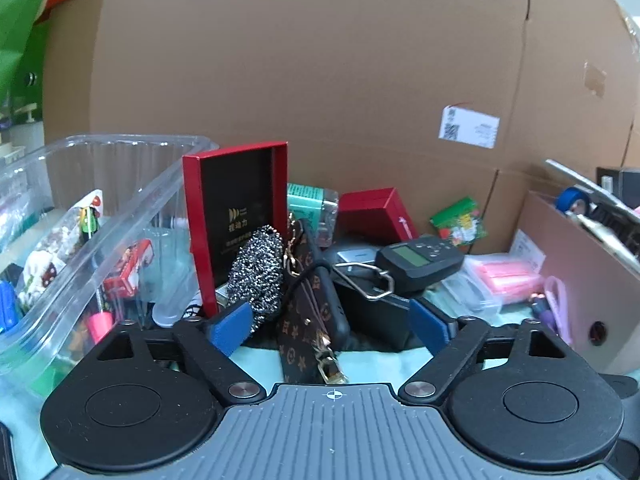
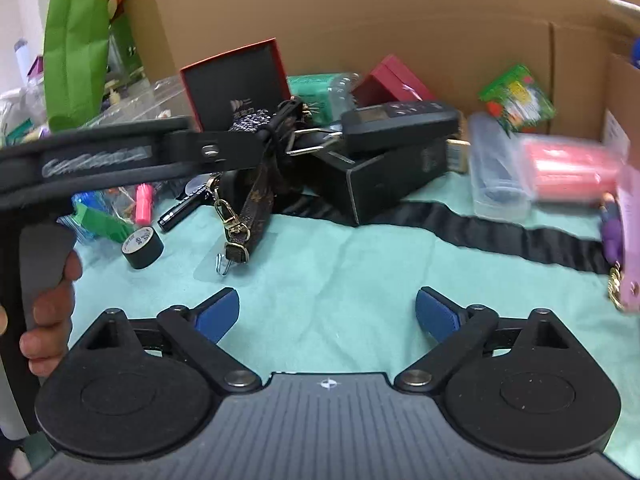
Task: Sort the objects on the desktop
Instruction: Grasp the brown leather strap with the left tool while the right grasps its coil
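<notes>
1. Left wrist view: my left gripper [image 1: 332,326] has its jaws spread wide, nothing pressed between the blue pads [image 1: 230,328]. Between them lies the brown monogram pouch [image 1: 308,320] with its gold clasp, on the mint-green cloth [image 1: 384,364].
2. Just past it stand the metallic scouring ball [image 1: 258,276], leaning on the upright red-edged black box [image 1: 236,216], and a hanging scale [image 1: 420,258] with its metal hook.
3. A clear plastic tub [image 1: 132,204] holding small items sits to the left, likely a sorting bin.
4. Right wrist view: my right gripper [image 2: 327,314] is likewise open and empty, over bare cloth, well short of the clutter. A black tape roll [image 2: 143,246] and a marker [image 2: 180,210] lie ahead to the left; a pink-filled clear case [image 2: 560,170] sits to the right.
5. I judge this the approach to a first pick: the left should settle lower around the pouch, close on it, then carry it to its place.
</notes>
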Action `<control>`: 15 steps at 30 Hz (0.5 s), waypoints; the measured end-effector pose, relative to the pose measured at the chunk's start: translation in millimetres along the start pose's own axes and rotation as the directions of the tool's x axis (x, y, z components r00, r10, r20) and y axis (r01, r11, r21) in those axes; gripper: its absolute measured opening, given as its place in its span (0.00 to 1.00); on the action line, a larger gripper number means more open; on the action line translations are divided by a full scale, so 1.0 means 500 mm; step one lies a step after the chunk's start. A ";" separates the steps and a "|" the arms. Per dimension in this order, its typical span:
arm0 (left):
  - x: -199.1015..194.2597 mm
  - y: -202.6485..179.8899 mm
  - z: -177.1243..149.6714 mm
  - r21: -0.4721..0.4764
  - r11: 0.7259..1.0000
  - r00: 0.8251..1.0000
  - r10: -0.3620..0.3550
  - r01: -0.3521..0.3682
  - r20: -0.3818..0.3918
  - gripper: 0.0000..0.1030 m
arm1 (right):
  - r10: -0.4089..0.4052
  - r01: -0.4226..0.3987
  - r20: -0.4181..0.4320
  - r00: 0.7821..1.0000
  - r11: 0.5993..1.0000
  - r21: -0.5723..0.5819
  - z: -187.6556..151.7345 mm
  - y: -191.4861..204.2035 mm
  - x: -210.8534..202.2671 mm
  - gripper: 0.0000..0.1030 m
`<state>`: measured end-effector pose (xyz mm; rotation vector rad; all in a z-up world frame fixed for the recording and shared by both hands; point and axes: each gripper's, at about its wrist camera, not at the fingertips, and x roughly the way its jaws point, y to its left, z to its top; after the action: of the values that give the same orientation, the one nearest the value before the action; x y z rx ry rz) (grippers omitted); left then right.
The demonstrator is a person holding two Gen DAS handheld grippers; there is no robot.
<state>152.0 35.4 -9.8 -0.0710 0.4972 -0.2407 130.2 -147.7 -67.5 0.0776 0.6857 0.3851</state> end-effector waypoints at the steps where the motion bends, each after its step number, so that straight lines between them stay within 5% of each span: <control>1: 0.009 0.001 0.000 0.001 1.000 1.000 0.001 -0.001 -0.011 0.78 | -0.004 0.004 0.004 1.000 1.000 -0.018 0.002 0.006 0.005 0.92; 6: 0.051 0.029 -0.004 -0.068 0.998 0.996 -0.022 0.016 -0.085 0.54 | 0.057 -0.054 0.034 0.998 0.996 -0.064 0.013 0.027 0.016 0.82; 12: 0.069 0.045 -0.005 -0.074 0.997 0.994 -0.036 0.028 -0.104 0.52 | 0.115 -0.113 0.014 0.993 0.986 -0.122 0.025 0.058 0.049 0.72; 13: 0.070 0.046 -0.004 -0.072 0.997 0.993 -0.039 0.031 -0.109 0.38 | 0.114 -0.113 0.004 0.993 0.985 -0.129 0.029 0.065 0.057 0.72; 15: 0.073 0.047 -0.003 -0.069 0.997 0.992 -0.048 0.040 -0.118 0.32 | 0.115 -0.113 0.004 0.993 0.982 -0.149 0.037 0.076 0.067 0.70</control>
<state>187.3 49.1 -31.1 -0.1335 0.6238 -0.2731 153.2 -98.8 -66.0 -0.0222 0.6396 0.5440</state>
